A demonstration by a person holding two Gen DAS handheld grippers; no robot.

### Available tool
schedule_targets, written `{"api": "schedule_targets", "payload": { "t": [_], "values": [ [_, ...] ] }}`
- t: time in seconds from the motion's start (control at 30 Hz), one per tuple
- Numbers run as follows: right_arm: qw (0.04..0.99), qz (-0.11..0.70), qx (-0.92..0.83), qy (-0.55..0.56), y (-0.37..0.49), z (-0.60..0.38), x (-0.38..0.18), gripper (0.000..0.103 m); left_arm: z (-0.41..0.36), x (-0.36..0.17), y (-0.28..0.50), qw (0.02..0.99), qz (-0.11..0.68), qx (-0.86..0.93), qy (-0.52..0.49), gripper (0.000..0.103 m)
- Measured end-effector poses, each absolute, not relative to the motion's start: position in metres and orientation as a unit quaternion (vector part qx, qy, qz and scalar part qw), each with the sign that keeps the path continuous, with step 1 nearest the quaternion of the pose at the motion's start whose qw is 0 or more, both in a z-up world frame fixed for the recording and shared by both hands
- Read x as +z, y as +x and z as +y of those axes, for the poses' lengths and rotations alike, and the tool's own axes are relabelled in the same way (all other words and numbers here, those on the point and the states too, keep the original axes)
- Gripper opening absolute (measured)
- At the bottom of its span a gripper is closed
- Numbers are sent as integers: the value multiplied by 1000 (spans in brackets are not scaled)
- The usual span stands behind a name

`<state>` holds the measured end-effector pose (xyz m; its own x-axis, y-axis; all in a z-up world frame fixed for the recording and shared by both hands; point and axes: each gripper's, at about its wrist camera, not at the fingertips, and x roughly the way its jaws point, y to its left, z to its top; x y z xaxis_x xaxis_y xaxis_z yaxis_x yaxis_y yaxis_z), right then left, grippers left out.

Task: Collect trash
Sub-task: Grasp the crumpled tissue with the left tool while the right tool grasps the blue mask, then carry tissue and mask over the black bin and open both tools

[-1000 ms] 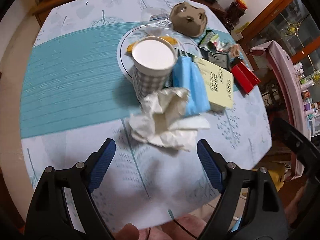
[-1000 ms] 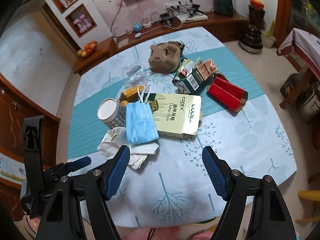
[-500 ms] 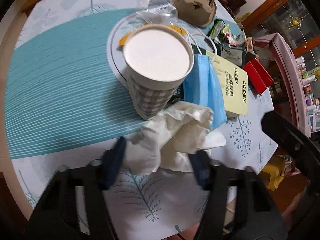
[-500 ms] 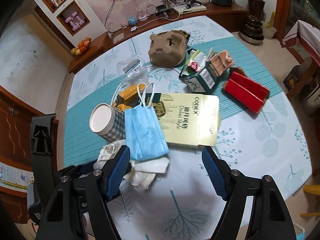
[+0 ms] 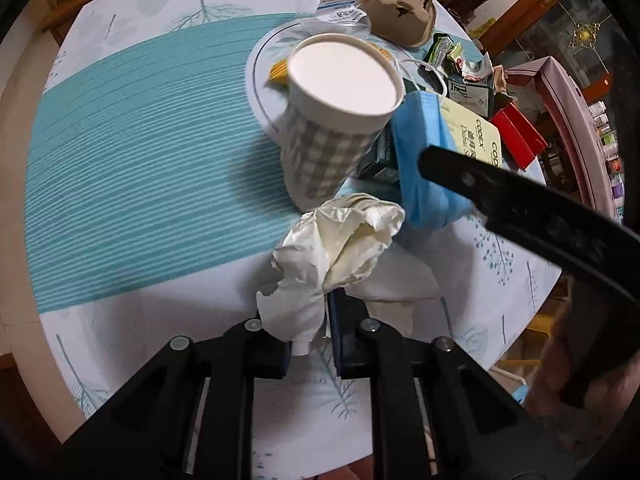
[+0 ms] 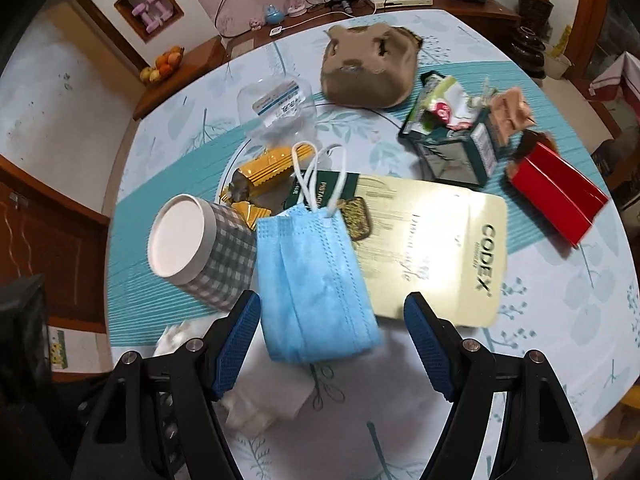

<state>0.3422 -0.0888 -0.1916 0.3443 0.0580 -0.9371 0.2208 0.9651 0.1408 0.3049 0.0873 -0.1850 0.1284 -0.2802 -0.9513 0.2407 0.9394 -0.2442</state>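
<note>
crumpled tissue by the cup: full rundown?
The crumpled tissue is white to cream thin paper, wadded with torn, ragged edges. Its lower part is pinched in the left gripper, and the bunched top stands up in front of the checked paper cup. A flatter white sheet lies beneath it on the tablecloth, beside the blue face mask.

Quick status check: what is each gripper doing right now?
Left gripper: shut on the crumpled tissue.
Right gripper: open, holding nothing, fingers either side of the blue face mask.

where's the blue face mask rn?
Right wrist view: face mask sits centre, between the open right gripper fingers, draped over the yellow box, beside the checked cup.
</note>
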Motion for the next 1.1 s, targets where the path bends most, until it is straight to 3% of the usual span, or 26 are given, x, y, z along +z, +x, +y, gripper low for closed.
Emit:
{"api": "schedule_targets", "payload": {
  "t": [0.1, 0.17, 0.2, 0.27, 0.4, 1.1],
  "values": [
    [809, 575, -53, 110, 348, -81, -199, 75, 93, -183, 300, 751, 636, -176, -12, 12],
    [806, 580, -56, 101, 350, -77, -203, 56, 98, -179, 295, 753, 633, -178, -8, 12],
    [808, 579, -61, 92, 350, -75, -204, 52, 99, -178, 294, 755, 631, -179, -6, 12],
    [808, 579, -54, 96, 350, -74, -203, 29, 102, -174, 290, 757, 628, -180, -4, 12],
    [810, 572, -40, 125, 341, -79, -194, 10, 104, -164, 285, 762, 622, -180, -6, 12],
    [844, 507, 15, 175, 160, -147, -78, 5, 57, -78, 187, 810, 559, -176, 17, 12]
  ]
}}
